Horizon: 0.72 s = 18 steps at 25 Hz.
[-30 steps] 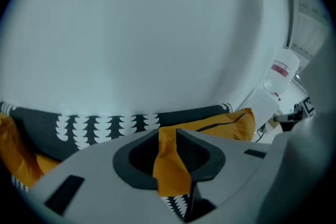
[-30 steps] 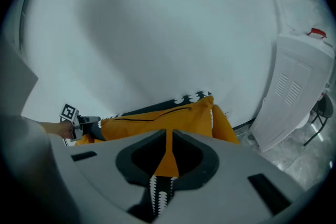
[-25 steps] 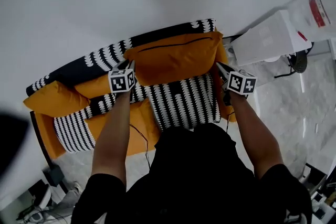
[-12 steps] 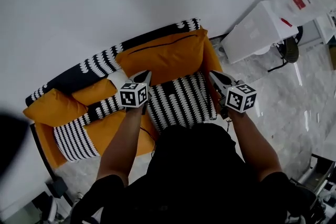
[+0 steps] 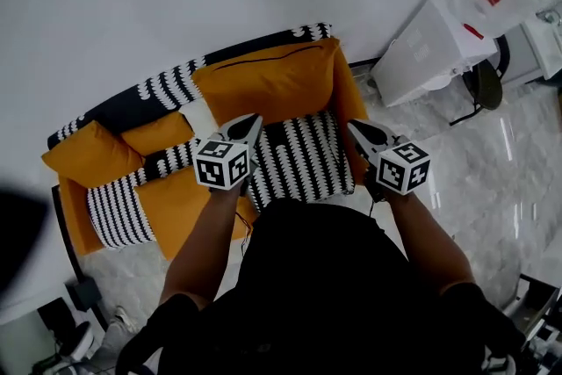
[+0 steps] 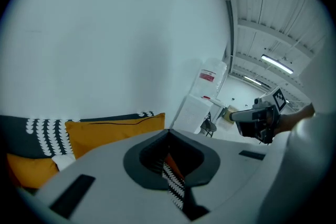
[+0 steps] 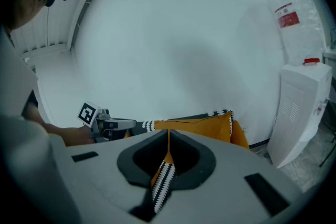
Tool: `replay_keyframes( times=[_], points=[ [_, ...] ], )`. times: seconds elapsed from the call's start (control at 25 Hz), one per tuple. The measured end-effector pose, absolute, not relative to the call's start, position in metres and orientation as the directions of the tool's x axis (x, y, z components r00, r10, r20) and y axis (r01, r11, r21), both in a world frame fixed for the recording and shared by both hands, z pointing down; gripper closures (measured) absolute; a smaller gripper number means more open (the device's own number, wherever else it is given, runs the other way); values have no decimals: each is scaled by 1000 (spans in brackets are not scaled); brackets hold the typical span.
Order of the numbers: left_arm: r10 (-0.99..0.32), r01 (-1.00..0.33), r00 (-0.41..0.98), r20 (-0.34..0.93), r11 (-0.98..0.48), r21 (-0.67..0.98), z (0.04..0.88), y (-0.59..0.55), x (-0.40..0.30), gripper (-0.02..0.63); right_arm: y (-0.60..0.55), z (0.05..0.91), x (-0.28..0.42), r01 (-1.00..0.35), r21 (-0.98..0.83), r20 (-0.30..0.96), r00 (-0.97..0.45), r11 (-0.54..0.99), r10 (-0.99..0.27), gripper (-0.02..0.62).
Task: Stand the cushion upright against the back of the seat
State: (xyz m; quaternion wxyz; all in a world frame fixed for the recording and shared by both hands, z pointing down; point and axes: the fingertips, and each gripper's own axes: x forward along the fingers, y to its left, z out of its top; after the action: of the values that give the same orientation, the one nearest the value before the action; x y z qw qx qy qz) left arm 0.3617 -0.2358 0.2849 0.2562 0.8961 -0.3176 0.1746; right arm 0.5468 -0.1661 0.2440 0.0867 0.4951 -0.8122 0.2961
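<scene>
The big orange square cushion [image 5: 268, 83] stands up tall at the right end of the black-and-white striped sofa [image 5: 162, 94]. It leans on the sofa's back edge. So I think the job looks done. The next move only needs the hands to keep off it. A soft push would help if it starts to tip forward.

The left gripper [image 5: 252, 120] hangs over the front left part of the striped seat [image 5: 303, 158]. It points a bit down toward the cushion and does not touch it. Its jaws have just been closing. They sit tight together with nothing between them.

The right gripper [image 5: 354, 128] hangs by the seat's right edge, near the orange arm [image 5: 349, 101] of the sofa. It points a bit down too. Its jaws are pressed together and empty. Both of the person's arms reach forward, elbows a little bent.
</scene>
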Motion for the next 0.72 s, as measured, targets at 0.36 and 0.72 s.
replay_keyframes(
  times=[0.36,0.72],
  points=[
    [-549,-692,716,432,-641,332,256,-123,389,589,-82,237,553,-783,-428,368,-608,452,-704,555],
    [-664,-802,596,451,-518,297,256,-7,341,589,-7,260,532,-709,-448,375,-703,546,-605,555]
  ],
)
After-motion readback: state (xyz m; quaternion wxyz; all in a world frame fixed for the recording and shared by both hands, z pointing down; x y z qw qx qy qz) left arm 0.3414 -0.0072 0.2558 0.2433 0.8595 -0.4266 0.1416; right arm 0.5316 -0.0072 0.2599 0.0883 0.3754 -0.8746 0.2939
